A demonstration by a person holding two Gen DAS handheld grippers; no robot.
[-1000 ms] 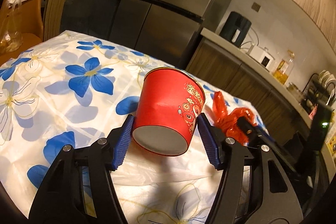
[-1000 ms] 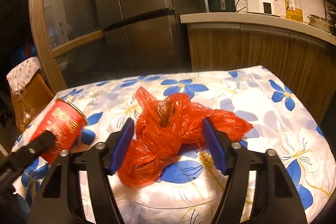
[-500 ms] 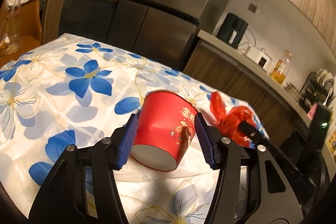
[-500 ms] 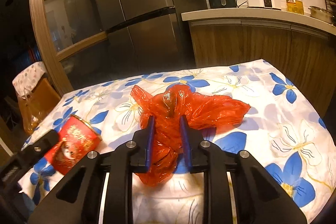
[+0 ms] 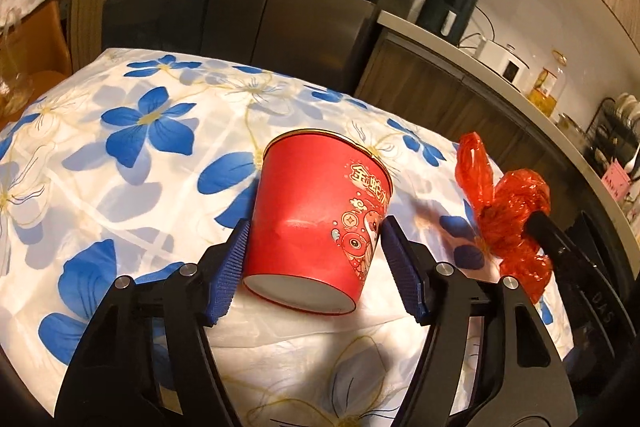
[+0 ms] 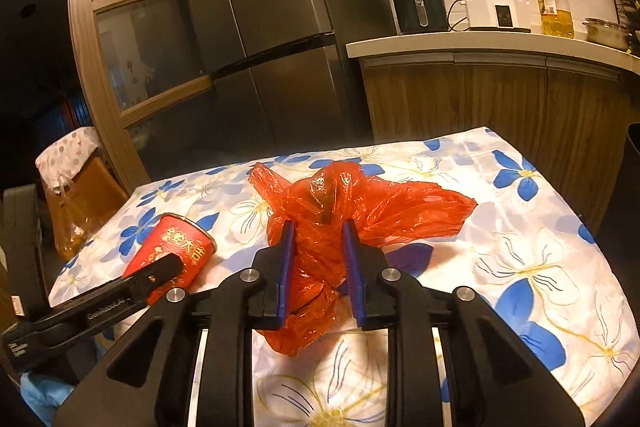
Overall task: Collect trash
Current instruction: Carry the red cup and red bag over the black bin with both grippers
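The right gripper (image 6: 316, 259) has its jaws drawn narrow on the red bag (image 6: 360, 211), pinching the crumpled middle of it between the blue pads; they have just been closing and now grip the plastic. The bag's lower part hangs below the jaws, near the cloth, and whether it still touches there I cannot tell.

The left gripper (image 5: 316, 267) stands wide around the red cup (image 5: 320, 223), which lies tilted on the flowered cloth (image 5: 120, 167) of the worktop, base toward the camera. Its jaws have just been opening a little; the left pad sits against the cup wall, the right pad just beside it, so I judge the cup bracketed and not yet clamped.

Step in hand, as I read it: 2 pieces of trash being picked up at once, bag secured, cup pending. The next move calls for closing on the cup without crushing its thin wall, then lifting both.

The cup's mouth faces away, so its contents are hidden. Something dark shows through the bag's top (image 6: 320, 187); what it is I cannot tell.
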